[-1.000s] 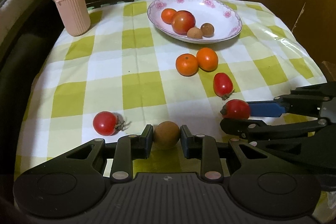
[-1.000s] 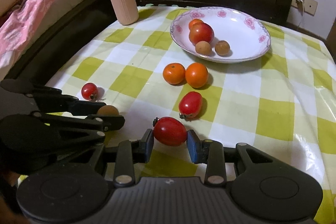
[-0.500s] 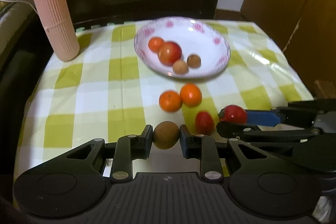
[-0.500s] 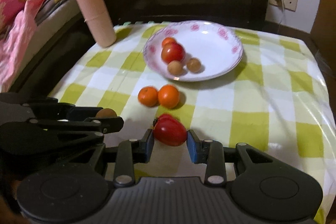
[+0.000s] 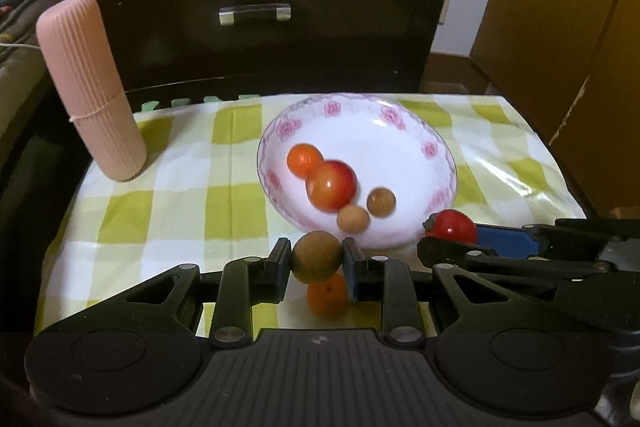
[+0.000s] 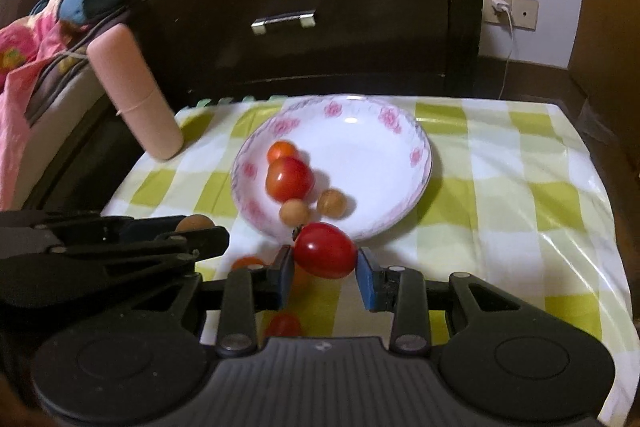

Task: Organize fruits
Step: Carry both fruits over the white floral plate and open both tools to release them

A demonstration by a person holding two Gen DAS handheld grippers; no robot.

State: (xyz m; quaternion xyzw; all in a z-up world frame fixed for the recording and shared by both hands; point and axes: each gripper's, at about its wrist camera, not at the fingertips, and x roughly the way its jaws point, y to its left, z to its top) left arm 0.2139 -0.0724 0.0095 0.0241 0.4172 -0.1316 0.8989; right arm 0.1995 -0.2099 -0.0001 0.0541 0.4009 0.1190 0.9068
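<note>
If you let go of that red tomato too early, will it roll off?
Probably it would roll: the red tomato looks round and glossy, so likely slippery. It seems soft, so the right gripper jaws could bruise it. Dropped inside the plate, the raised rim should probably stop it.

Dim, motion-blurred fisheye (glare rightward)

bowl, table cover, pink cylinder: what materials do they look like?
Bowl: likely glazed ceramic or porcelain; glossy white, printed pink flowers on the rim.
Table cover: probably vinyl or oilcloth; checked print with shiny wrinkled glare.
Pink cylinder: matte, fine vertical ribs, a seam partway down; looks like plastic or silicone, cannot tell which.
</note>
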